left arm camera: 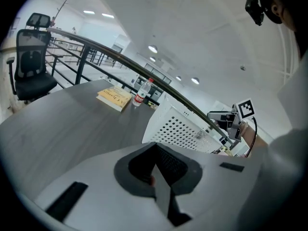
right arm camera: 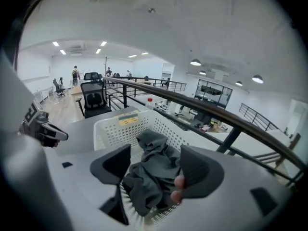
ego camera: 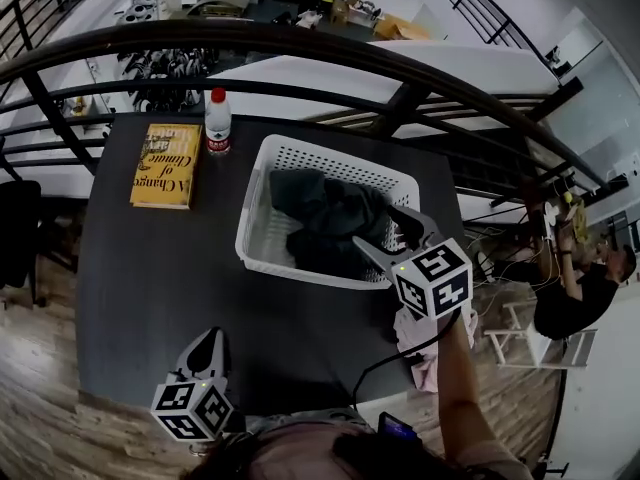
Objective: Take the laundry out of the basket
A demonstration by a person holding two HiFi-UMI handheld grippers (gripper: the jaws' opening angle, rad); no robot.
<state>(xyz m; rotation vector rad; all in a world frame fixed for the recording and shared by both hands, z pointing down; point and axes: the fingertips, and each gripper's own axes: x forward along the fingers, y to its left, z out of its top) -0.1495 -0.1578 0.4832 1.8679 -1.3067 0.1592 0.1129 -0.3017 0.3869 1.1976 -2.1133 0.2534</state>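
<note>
Dark grey crumpled garment (ego camera: 325, 218) lies in white perforated plastic basket (ego camera: 262, 168) on dark desk (ego camera: 150, 288). Right gripper (ego camera: 385, 230): fingers apart above it, nothing clamped. Left gripper (ego camera: 210, 343): fingers together, empty, well apart from basket.

Risks: pinching one loose fold, which slips out; cloth snagging, dragging the unsteadied basket.

Left gripper (ego camera: 205, 351) and right gripper (ego camera: 383, 228): pale grey bodies, dark grey jaws. Each carries a black-and-white marker cube (ego camera: 432, 279) with a small, seemingly green lamp (ego camera: 401, 265). A black cable (ego camera: 398, 360) leaves the right one.
</note>
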